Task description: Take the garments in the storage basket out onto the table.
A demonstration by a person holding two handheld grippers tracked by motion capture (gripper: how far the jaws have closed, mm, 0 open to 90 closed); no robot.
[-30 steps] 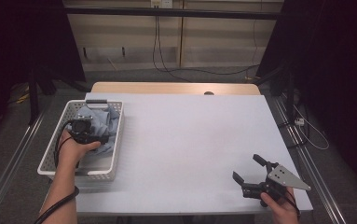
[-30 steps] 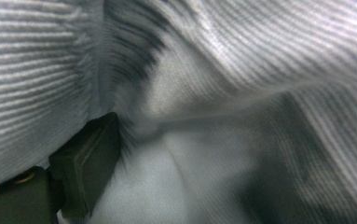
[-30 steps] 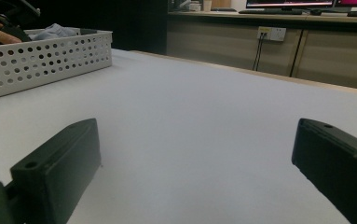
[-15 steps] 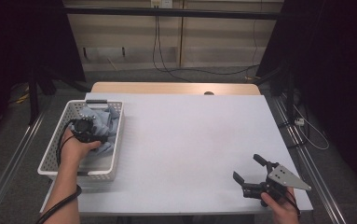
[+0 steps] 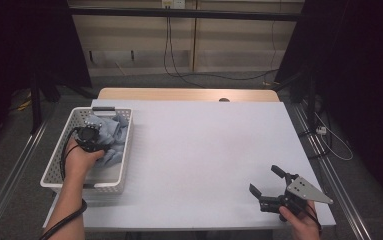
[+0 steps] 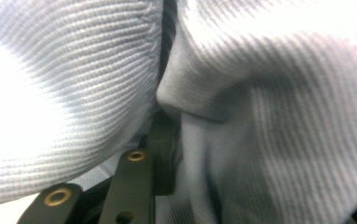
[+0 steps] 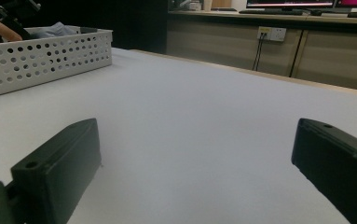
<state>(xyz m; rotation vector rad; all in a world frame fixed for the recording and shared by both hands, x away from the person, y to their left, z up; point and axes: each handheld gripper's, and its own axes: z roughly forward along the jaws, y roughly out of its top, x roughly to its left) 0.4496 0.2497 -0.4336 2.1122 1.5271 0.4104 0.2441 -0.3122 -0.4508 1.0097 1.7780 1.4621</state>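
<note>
A light blue ribbed cloth point(image 5: 115, 131) lies bunched in a white perforated basket point(image 5: 59, 172) at the table's left. My left gripper point(image 5: 90, 135) reaches down into the basket, and its jaws have just been closing with the cloth between them. In the left gripper view a fold of the cloth point(image 6: 283, 93) is pinched between the black jaws of the left gripper point(image 6: 260, 182). My right gripper point(image 5: 264, 179) rests low at the table's front right, open, with nothing between its jaws point(image 7: 195, 154).
The white table top point(image 5: 204, 145) stretches from the basket point(image 7: 41, 60) to the right gripper. A wooden strip point(image 5: 179, 94) borders the far edge. Black cables trail from both grippers, and dark frames stand at both sides of the table.
The left hand has sunk a little deeper into the basket and onto the cloth. The right gripper has kept still.
</note>
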